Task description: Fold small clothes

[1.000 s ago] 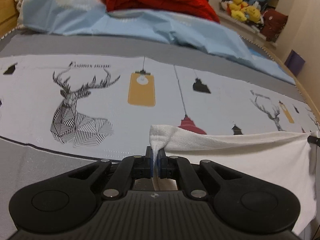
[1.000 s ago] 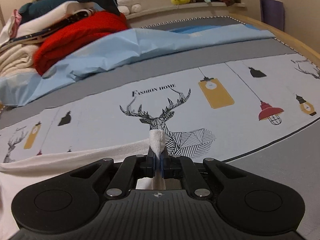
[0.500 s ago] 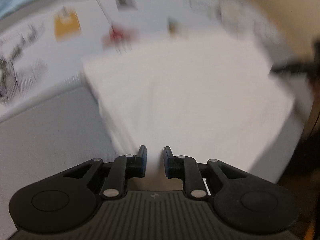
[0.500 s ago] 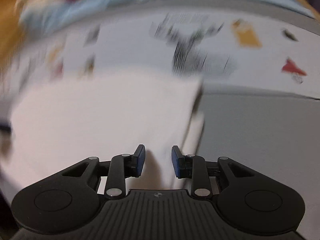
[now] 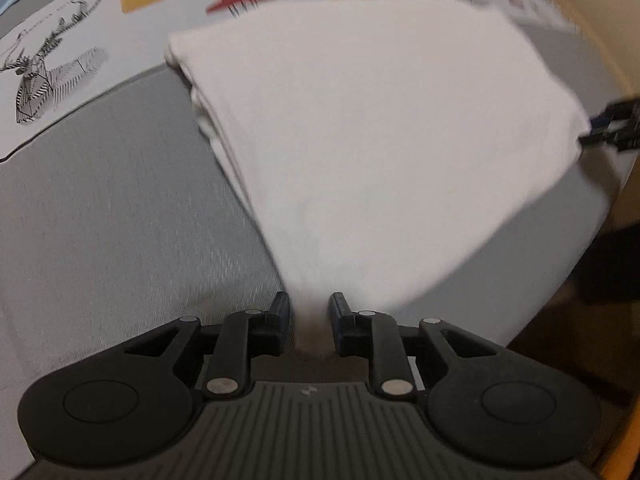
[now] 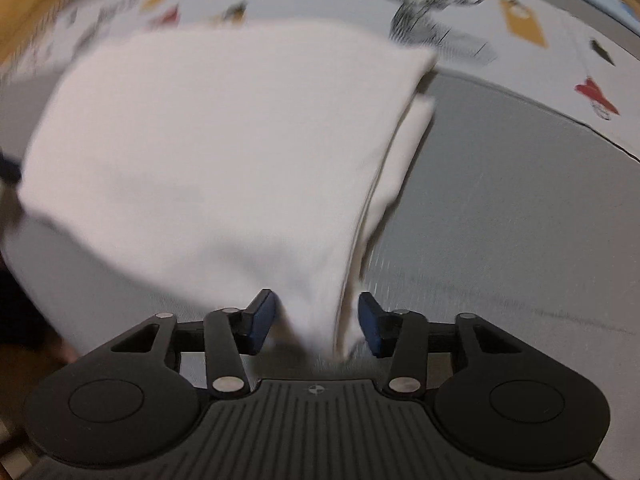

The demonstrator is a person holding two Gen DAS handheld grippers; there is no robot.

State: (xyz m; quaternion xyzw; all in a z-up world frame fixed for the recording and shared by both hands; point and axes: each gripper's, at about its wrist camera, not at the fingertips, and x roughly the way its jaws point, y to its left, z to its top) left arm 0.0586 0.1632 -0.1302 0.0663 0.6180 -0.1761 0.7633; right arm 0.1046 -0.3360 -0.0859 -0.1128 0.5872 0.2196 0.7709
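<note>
Both grippers have tipped from a level view along the bed to a steep downward one since the earlier frame, and the white cloth (image 5: 360, 128), then pinched at two corners, now lies doubled over on the bed (image 5: 100, 208). Item: one small white cloth, several layers, stacked edges showing at 9 o'clock in the left view and at 3 o'clock in the right view (image 6: 224, 152). Location: on the grey band of the bedspread, far edge touching the printed band (image 5: 56, 68) with deer and lamps. Left gripper (image 5: 308, 316): fingers a little apart and closing, near corner of the cloth between them, pads not seen pressing it. Right gripper (image 6: 316, 320): fingers set wider, parted from the fabric, near corner lying loose between them; the same gripper shows at 3 o'clock in the left view (image 5: 612, 128). Handling, as judged: light, soft, limp, no stiffness; layers likely to slide apart if dragged. Hold: pinch all layers together at a corner or along a stacked edge, one gripper per corner, lift evenly. Fold looks laid; smoothing or a further fold may remain.
</note>
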